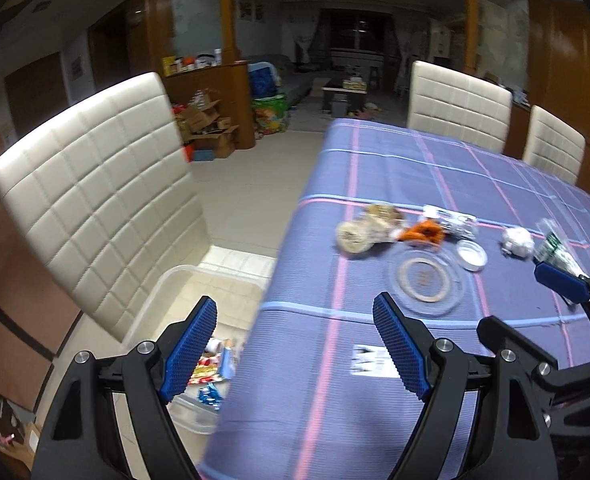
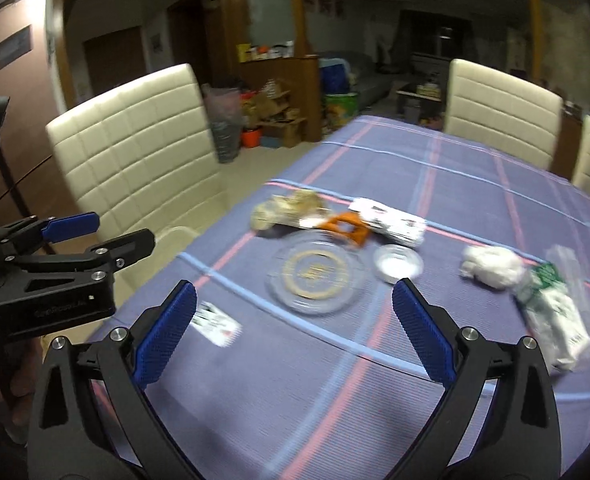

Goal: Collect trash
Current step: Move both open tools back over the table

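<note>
Trash lies on the purple plaid tablecloth: a beige crumpled wrapper, an orange peel, a white printed packet, a crumpled white tissue, a green-and-white bag and a small flat card. My left gripper is open and empty over the table's left edge, above a clear plastic bin holding colourful wrappers. My right gripper is open and empty, low over the table, short of a glass plate.
A small glass dish stands beside the plate. Cream chairs stand at the left and at the far side. The right gripper shows at the left view's right edge. Boxes sit on the floor beyond.
</note>
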A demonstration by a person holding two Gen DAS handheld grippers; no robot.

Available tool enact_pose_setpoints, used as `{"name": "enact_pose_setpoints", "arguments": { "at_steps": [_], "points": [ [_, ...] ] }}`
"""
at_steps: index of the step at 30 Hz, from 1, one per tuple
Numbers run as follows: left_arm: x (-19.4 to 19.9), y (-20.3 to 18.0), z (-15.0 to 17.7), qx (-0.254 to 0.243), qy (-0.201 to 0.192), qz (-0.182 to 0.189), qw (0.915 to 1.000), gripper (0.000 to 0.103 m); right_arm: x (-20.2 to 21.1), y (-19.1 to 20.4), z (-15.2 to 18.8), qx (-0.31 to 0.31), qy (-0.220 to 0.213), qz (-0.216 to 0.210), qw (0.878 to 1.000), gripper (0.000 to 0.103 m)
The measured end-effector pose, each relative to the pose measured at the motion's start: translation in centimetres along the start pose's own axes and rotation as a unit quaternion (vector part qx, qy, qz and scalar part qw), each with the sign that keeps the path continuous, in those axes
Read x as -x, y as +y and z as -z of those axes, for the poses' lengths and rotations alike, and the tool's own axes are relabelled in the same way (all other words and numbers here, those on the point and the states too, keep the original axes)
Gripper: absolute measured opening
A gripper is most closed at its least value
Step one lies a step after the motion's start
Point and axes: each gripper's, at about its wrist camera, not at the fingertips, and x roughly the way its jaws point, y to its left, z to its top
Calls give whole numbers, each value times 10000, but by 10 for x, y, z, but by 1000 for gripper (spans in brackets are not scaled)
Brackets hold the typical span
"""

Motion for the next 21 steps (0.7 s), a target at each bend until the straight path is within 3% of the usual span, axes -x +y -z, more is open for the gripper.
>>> {"name": "enact_pose_setpoints", "arguments": {
  "at_steps": [14, 21],
  "points": [
    [-25, -83, -1, -428, 457, 634, 9960, 79, 40, -108, 29, -671, -108, 965, 9930, 97],
    [-46, -105, -2, -511, 782, 689, 9932, 79, 43, -145, 32, -824, -95, 1307, 9879, 97]
  ]
}}
